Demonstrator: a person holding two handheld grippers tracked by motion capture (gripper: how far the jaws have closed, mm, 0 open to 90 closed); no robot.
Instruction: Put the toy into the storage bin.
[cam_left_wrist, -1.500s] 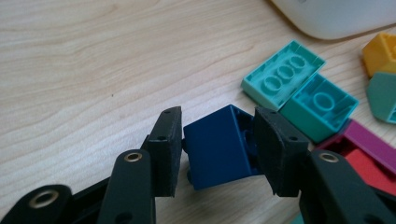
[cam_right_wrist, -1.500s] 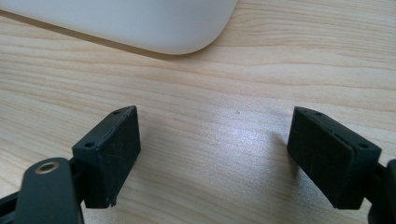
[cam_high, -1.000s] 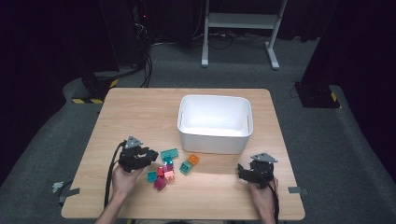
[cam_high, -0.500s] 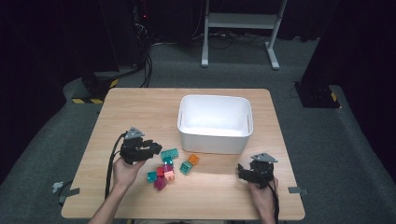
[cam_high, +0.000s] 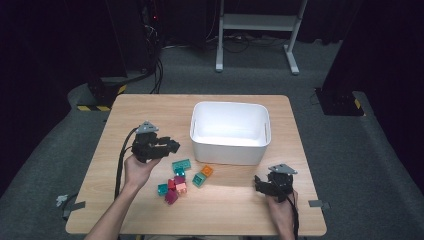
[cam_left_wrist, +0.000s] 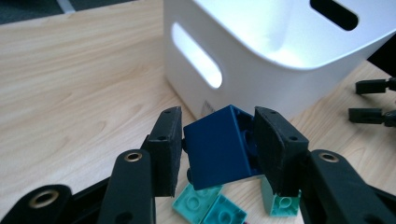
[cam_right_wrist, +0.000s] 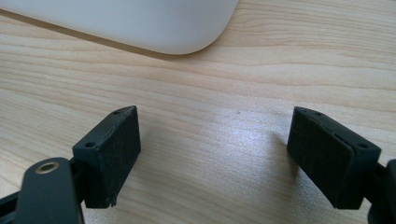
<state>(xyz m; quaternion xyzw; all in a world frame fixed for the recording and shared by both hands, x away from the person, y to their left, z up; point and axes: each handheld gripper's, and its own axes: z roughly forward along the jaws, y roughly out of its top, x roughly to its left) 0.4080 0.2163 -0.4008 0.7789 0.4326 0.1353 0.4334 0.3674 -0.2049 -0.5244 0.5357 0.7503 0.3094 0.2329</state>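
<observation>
My left gripper (cam_left_wrist: 217, 140) is shut on a dark blue brick (cam_left_wrist: 219, 147), held tilted above the table, its pads pressing both sides. In the high view the left gripper (cam_high: 172, 146) hovers left of the white bin (cam_high: 230, 131), above a pile of teal, pink and orange bricks (cam_high: 182, 177). Teal bricks (cam_left_wrist: 210, 207) lie below the held one. My right gripper (cam_right_wrist: 215, 154) stands open over bare wood with nothing between its pads; in the high view the right gripper (cam_high: 259, 182) rests near the table's front right, below the bin's corner (cam_right_wrist: 140, 23).
The wooden table (cam_high: 145, 107) has bare wood on its left side and along the front. The bin's side has a handle slot (cam_left_wrist: 196, 56). A cable (cam_high: 120, 165) trails from the left gripper. Dark floor and equipment surround the table.
The left gripper has risen from the brick pile and moved toward the bin, carrying the dark blue brick. The right gripper has stayed where it was.
</observation>
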